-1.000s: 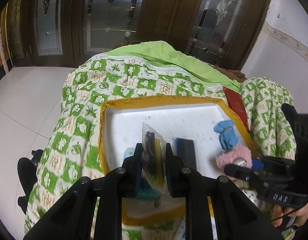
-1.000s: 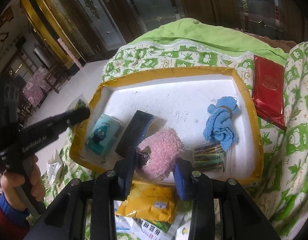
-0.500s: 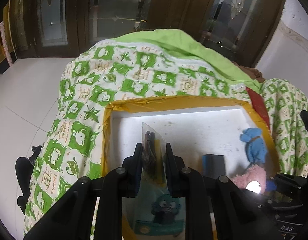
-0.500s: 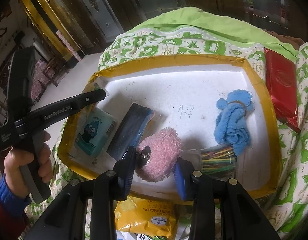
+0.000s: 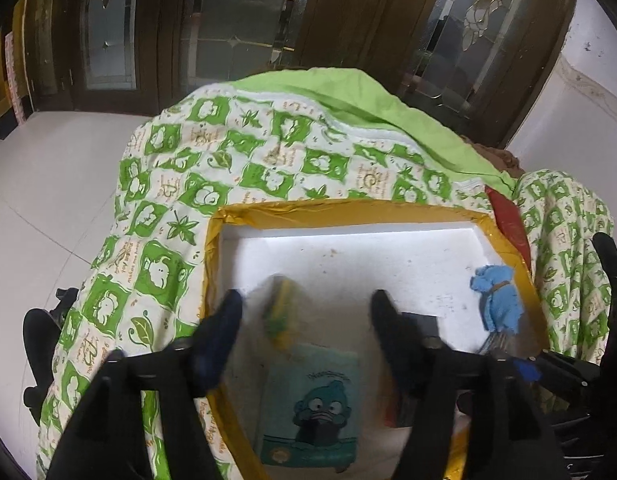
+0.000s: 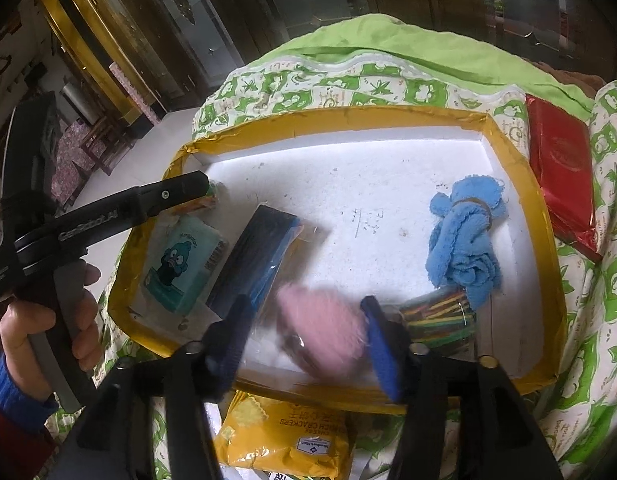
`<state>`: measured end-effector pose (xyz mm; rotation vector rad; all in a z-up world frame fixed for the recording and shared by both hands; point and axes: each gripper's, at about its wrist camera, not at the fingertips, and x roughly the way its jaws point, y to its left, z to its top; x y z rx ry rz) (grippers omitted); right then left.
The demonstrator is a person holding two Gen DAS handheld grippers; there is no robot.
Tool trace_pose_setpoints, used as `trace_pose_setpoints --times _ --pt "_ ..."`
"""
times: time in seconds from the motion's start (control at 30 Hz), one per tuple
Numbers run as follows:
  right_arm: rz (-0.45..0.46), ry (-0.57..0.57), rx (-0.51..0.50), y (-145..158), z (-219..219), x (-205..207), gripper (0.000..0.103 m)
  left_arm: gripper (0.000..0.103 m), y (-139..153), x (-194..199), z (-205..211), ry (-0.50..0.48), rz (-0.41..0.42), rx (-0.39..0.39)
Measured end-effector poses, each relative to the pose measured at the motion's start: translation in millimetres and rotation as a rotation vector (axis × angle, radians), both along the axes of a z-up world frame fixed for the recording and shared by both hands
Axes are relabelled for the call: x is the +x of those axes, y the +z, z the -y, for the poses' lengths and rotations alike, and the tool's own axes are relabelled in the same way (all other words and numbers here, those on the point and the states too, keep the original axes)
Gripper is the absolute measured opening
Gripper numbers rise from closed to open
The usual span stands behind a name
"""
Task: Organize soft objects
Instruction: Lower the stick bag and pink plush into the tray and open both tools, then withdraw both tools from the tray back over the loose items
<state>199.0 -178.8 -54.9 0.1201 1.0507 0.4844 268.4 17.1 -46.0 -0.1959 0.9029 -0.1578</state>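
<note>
Left tongs stand wide apart over the near-left corner of the white foam tray, a small blurred packet of yellow and green bits loose between the tips and touching neither, just beyond the teal cartoon tissue pack. Right tongs gape too, the fuzzy pink puff smeared with motion between the blue pads, not clamped. Further out the tray holds a dark blue packet, a bag of coloured sticks and a bundled blue cloth, all sitting on the green-patterned quilt, with a red packet beside the tray's right rim.
</note>
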Motion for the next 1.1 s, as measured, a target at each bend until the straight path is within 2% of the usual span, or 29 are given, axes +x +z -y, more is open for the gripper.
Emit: trace_pose_setpoints --times 0.07,0.27,0.43,0.63,0.83,1.0,1.1 --pt "0.022 0.006 -0.008 3.2 -1.0 -2.8 0.068 0.081 5.1 -4.5 2.3 0.002 0.016 0.008" --pt "0.084 0.02 -0.014 13.0 -1.5 -13.8 0.084 0.087 18.4 -17.2 2.7 0.007 0.041 0.007" --pt "0.131 0.017 -0.01 21.3 1.4 -23.9 0.093 0.092 31.5 -37.5 -2.5 0.032 0.084 -0.003" --pt "0.162 0.006 -0.008 28.1 5.9 -36.4 0.095 0.096 36.5 -74.5 -10.0 0.044 0.115 -0.018" --pt "0.221 -0.009 0.0 38.9 12.9 -52.4 0.102 0.097 28.1 -119.6 -17.3 0.071 0.14 -0.016" --pt "0.282 -0.005 -0.022 46.1 13.8 -71.5 0.102 0.097 22.2 -148.6 -14.3 0.066 0.154 0.037" --pt "0.309 0.001 -0.029 50.0 14.1 -82.5 0.102 0.098 20.7 -162.0 -12.9 0.06 0.157 0.028"
